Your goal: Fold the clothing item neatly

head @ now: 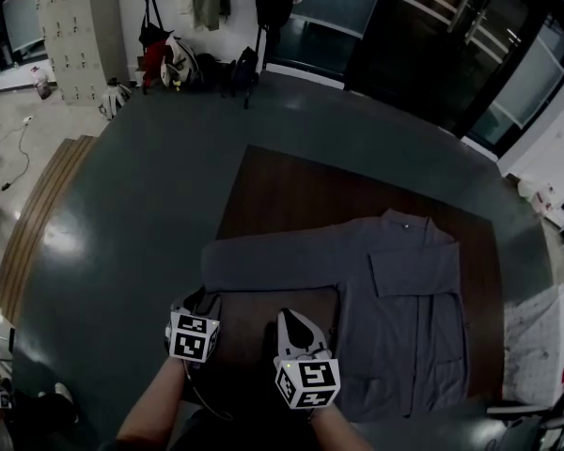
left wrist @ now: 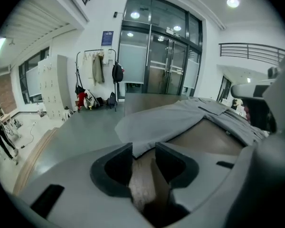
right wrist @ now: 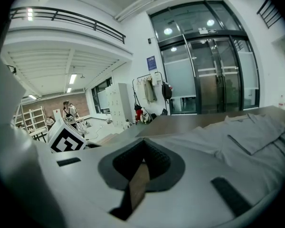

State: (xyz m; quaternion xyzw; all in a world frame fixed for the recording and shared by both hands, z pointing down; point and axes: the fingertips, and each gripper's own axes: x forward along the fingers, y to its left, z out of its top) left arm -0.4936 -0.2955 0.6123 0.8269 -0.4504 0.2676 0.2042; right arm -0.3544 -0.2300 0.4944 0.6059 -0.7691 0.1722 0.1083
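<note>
Shirt (head: 409, 299) single, on single table (head: 282, 191)

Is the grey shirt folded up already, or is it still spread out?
Mostly spread out: the grey shirt lies flat on the table, one sleeve stretched sideways.

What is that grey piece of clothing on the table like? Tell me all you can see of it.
The grey shirt looks like plain woven cloth and lies spread flat, front up, on the dark brown table. Its collar points away from the person, a chest pocket shows, and one long sleeve stretches out sideways. The sleeve's end lies at the tips of the left gripper, whose jaws stand open without pressing it.
</note>
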